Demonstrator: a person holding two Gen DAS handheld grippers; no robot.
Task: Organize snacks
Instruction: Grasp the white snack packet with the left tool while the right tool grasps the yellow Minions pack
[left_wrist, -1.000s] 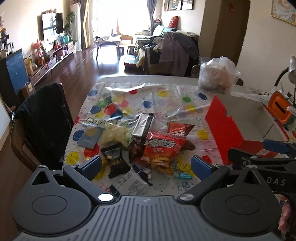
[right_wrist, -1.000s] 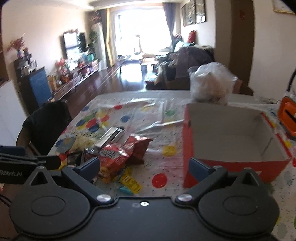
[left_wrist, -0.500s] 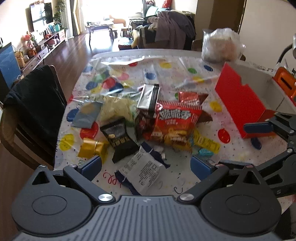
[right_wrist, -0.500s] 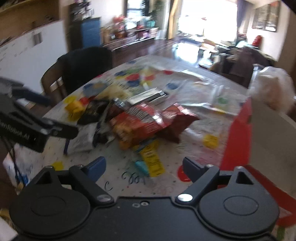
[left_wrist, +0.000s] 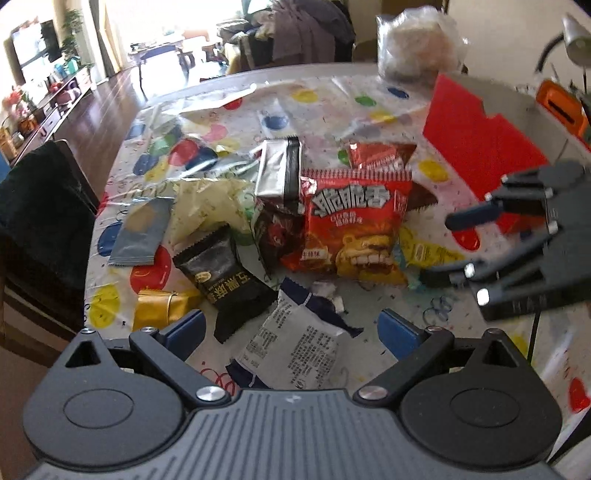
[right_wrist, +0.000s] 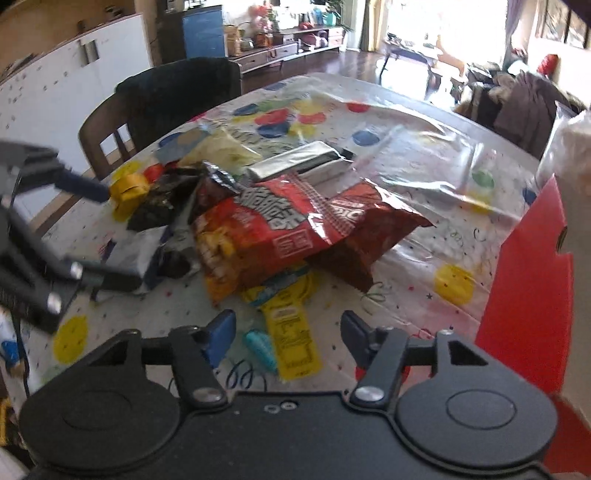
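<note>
- Table (left_wrist: 436, 77) w/ polka-dot cloth under clear plastic, fills both views; snack pile sits ahead of both sets of jaws.
- Red box (left_wrist: 476, 140), open-top, white inside; ahead-right of L jaws, hard right of R jaws in R wrist view (right_wrist: 532, 280). No snacks visible inside.
- Dark chair (right_wrist: 177, 96) w/ black garment, past far-left edge of table, beyond pile.
- Clear plastic bag (left_wrist: 417, 48) of pale stuff, far side of table, behind box.
- Big red chip bag (left_wrist: 354, 225), centre of pile, straight ahead of L jaws and ahead of R jaws (right_wrist: 266, 236); lies over a darker red bag (right_wrist: 373, 236).
- Silver-black pack (left_wrist: 279, 170) beyond chip bag, leaning on pile.
- White-navy pack (left_wrist: 295, 347) lies between L jaws, nearest camera; pads not touching it.
- Black pack (left_wrist: 221, 269) just ahead of L left jaw, tilted.
- Grey-blue sachet (left_wrist: 142, 229) & pale yellow wrapper (left_wrist: 207, 206) ahead-left of L jaws.
- Gold wrapped piece (left_wrist: 159, 308) just beside L left jaw, outside it.
- Yellow sachet (right_wrist: 291, 332) lies between R jaws, small teal candy (right_wrist: 260, 347) just beside it, toward R left jaw; neither gripped.
- L gripper (left_wrist: 291, 330): jaws spread wide, nothing pinched, low over table.
- R gripper (right_wrist: 286, 334): jaws abt half apart, have just been closing, pads clear of sachet, nothing pinched. Seen from L wrist view at right (left_wrist: 454, 247), near box corner.
</note>
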